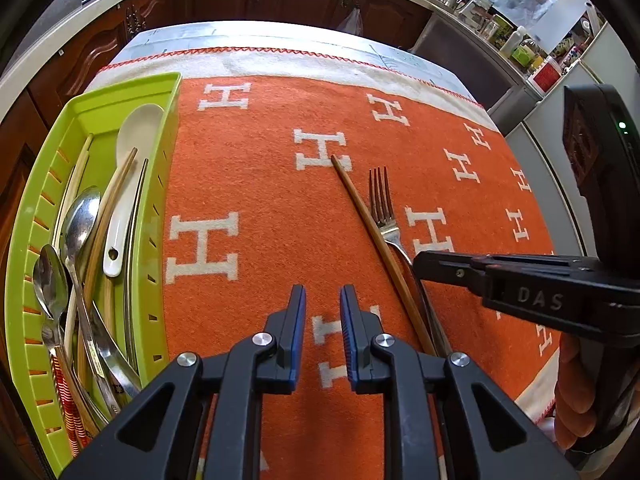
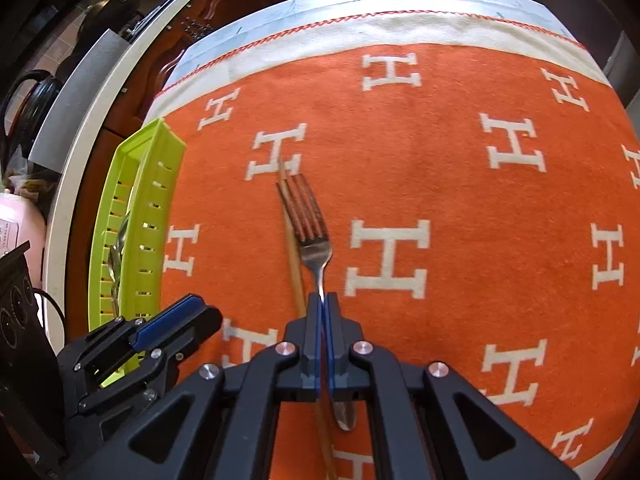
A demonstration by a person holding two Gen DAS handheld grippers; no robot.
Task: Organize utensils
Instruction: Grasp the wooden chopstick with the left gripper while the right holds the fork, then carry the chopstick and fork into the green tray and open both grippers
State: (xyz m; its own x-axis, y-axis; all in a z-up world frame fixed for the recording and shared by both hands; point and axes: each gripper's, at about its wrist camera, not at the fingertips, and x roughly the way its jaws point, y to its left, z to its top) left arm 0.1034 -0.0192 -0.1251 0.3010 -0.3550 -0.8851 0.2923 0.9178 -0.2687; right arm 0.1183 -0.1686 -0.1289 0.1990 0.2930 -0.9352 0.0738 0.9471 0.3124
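Right gripper (image 2: 323, 300): jaws pressed together on the neck of the fork (image 2: 312, 224), tines pointing to the far side. Wooden chopstick (image 2: 294, 256) just left of the fork, running alongside it, far tip on a white H of the orange blanket (image 2: 440, 152). Left gripper (image 1: 323, 300): jaws slightly apart, nothing between, hovering over the blanket left of the chopstick (image 1: 372, 236) and fork (image 1: 382, 204). Green utensil tray (image 1: 24, 264) at far left edge of blanket, holding metal spoons (image 1: 78, 220), a white ceramic spoon (image 1: 128, 184), more chopsticks.
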